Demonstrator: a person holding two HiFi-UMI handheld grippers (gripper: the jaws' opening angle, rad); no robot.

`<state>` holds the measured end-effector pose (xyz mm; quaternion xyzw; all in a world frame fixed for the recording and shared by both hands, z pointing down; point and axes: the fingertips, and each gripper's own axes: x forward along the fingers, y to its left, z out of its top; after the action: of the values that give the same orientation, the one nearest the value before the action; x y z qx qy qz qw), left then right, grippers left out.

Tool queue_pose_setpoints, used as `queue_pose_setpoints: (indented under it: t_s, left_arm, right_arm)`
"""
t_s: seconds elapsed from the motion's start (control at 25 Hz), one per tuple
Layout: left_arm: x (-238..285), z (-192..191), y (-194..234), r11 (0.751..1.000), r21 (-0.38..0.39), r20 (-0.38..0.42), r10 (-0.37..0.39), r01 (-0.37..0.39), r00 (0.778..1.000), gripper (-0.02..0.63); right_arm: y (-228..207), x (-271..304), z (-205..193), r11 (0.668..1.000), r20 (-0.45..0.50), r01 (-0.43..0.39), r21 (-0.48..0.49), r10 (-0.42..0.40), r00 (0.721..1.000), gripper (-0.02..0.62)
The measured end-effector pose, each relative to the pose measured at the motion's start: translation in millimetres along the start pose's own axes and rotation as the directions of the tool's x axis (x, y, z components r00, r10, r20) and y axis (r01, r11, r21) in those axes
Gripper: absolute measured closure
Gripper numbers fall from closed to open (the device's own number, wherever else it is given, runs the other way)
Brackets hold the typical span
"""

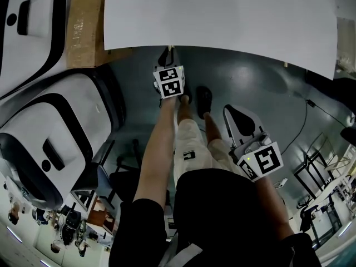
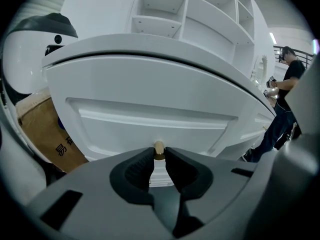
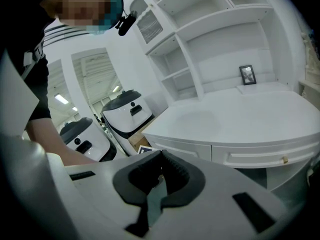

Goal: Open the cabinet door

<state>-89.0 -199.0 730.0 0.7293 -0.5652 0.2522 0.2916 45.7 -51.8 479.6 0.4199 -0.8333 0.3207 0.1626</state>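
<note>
A white panelled cabinet door [image 2: 150, 116] sits under the white countertop [image 1: 222, 15]. Its small pale knob [image 2: 159, 147] sticks out at the door's lower middle. My left gripper [image 2: 159, 156] is shut on that knob, with the dark pads pressing it from both sides. In the head view the left gripper [image 1: 167, 57] reaches under the counter's front edge. My right gripper [image 3: 160, 159] hangs back, away from the cabinet, with its tips together and nothing held. It shows low and to the right in the head view [image 1: 238, 121].
Two white rounded machines [image 1: 50, 121] and a cardboard box [image 1: 83, 26] stand left of the cabinet. Open shelves [image 2: 200, 14] rise above the counter, with a small picture frame [image 3: 247, 75] on it. A person [image 2: 285, 99] stands at the far right. A cable [image 1: 303, 121] lies on the floor.
</note>
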Motion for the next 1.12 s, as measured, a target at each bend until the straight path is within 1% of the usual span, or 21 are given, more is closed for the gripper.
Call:
queue_pose_setpoints:
  t_s: [0.68,0.84,1.0,1.12]
  left_arm:
    - [-11,-11,-2,1.000,-0.019,-0.006,-0.001,0.001,1.000,0.522]
    - [-15,-16,-3,1.000,-0.013,-0.007,0.005,-0.006,1.000,0.523]
    - [-20,-23,-5,0.999,0.026,-0.022,0.025,-0.024,0.999,0.522]
    - [-22,-31,-5,0.999,0.023,-0.024,0.035,-0.035,0.999,0.522]
  right_arm:
    - [5,-7,-6,0.999,-0.007,-0.031,-0.017,0.031,0.999,0.578]
    - [4,-9,-8,0.999,-0.008,-0.037,-0.020,0.037,0.999,0.578]
    - [3,-10,-10,0.999,-0.012,-0.042,-0.020,0.042,0.999,0.578]
    - [5,-10,-11,0.999,-0.011,-0.048,-0.022,0.048,0.999,0.578]
